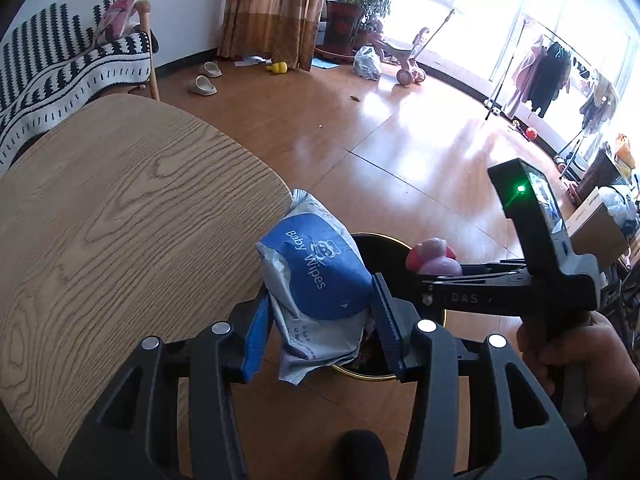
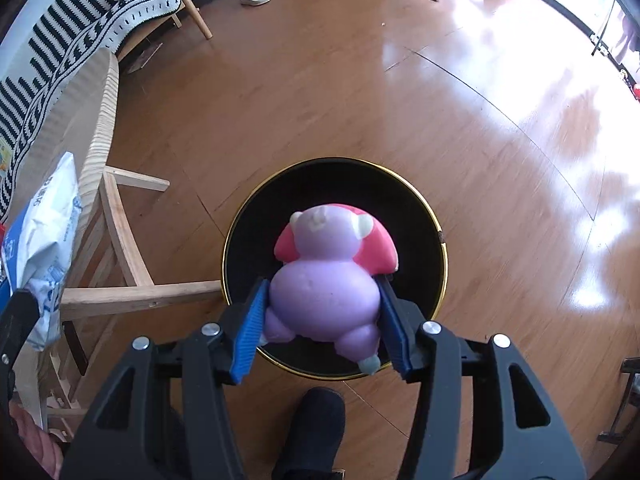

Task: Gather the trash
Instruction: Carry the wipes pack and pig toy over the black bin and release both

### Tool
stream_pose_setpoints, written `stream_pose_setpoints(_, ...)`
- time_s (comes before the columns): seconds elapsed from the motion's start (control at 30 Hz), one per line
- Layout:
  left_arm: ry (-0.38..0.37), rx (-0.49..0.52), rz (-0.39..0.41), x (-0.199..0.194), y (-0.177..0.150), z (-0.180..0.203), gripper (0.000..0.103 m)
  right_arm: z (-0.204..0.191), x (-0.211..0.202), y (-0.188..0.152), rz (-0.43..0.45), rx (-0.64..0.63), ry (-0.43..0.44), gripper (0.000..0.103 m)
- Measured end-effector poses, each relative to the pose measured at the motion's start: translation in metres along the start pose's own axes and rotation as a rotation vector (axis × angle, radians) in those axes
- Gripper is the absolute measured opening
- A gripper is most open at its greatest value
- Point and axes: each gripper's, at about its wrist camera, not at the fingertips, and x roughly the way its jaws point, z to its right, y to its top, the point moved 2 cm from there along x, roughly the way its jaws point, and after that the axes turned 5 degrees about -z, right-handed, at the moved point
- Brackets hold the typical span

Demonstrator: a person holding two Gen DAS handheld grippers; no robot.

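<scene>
Left wrist view, left to right: one wooden table (image 1: 120, 208); one baby wipes pack (image 1: 316, 280), clamped in the left gripper (image 1: 316, 320) at lower centre, partly over the rim of one black bin (image 1: 384, 242). Right wrist view: the right gripper (image 2: 322, 316) pinches one purple squishy toy (image 2: 326, 284) directly above the bin opening. Judged progress: two items collected, neither released. Remaining: drop both. Some contents appear to lie in the bin already; no count possible.
</scene>
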Motion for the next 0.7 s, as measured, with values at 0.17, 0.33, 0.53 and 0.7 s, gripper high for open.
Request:
stream_pose_setpoints(0.17,-0.006,0.001,0.004,0.001,0.003,0.002,0.046,0.0,-0.001,-0.001,0.006,-0.003,0.004,0.053)
stream_pose_setpoints(0.33,-0.006,0.006,0.0,0.003,0.001,0.005,0.046,0.005,-0.002,-0.001,0.011,0.005,0.009,0.06)
stream_pose_setpoints(0.53,-0.015,0.025,-0.009,0.009,0.001,0.014,0.046,0.01,-0.012,0.002,0.049,0.029,0.007,0.077)
stream_pose_setpoints(0.7,-0.061,0.032,-0.041,0.023,-0.003,0.026,0.046,0.026,-0.025,0.005,0.09,0.092,0.005,0.08)
